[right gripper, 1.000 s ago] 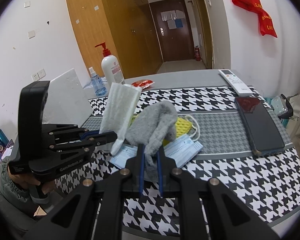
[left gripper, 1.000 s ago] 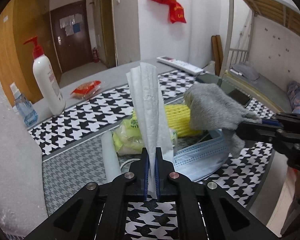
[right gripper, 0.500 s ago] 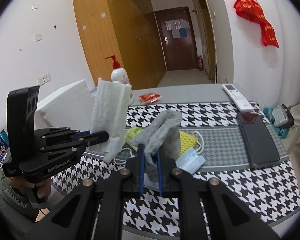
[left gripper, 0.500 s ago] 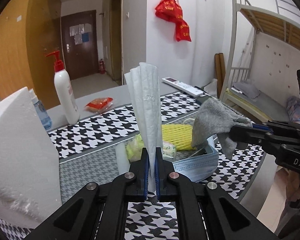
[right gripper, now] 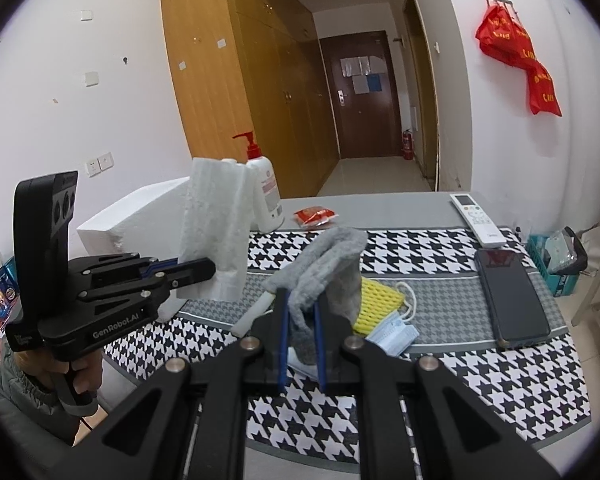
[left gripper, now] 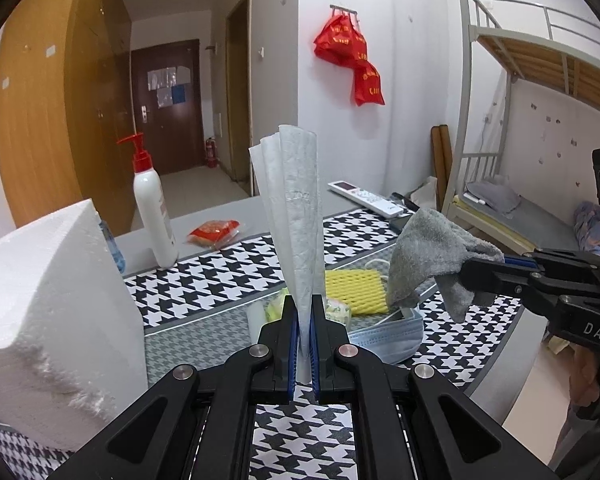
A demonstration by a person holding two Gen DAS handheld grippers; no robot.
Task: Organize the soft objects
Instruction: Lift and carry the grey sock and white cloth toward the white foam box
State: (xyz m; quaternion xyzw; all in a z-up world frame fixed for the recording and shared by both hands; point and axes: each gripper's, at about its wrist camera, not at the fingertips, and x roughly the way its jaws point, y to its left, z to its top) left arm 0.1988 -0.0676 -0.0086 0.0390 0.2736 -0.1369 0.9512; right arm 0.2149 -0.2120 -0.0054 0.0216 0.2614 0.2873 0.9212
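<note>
My left gripper (left gripper: pixel 304 308) is shut on a folded white paper towel (left gripper: pixel 294 216) that stands upright above the table; from the right wrist view the same towel (right gripper: pixel 216 232) hangs at the left gripper (right gripper: pixel 210 268). My right gripper (right gripper: pixel 302 308) is shut on a grey cloth (right gripper: pixel 328 264), held in the air over the pile; in the left wrist view that cloth (left gripper: pixel 432 260) droops from the right gripper (left gripper: pixel 466 270). Below lie a yellow foam net (left gripper: pixel 356 290), a blue face mask (left gripper: pixel 388 338) and a yellow-green packet (left gripper: pixel 336 308).
A white foam block (left gripper: pixel 48 308) stands at the left of the houndstooth table mat (right gripper: pixel 500 384). Behind are a pump bottle (left gripper: pixel 152 216), a red snack packet (left gripper: pixel 214 232), a remote (right gripper: pixel 476 220) and a phone (right gripper: pixel 512 296). A hand (right gripper: pixel 80 372) grips the left handle.
Both grippers have risen with their loads, and the views now look more level across the room. The foam block has come further into the left wrist view.
</note>
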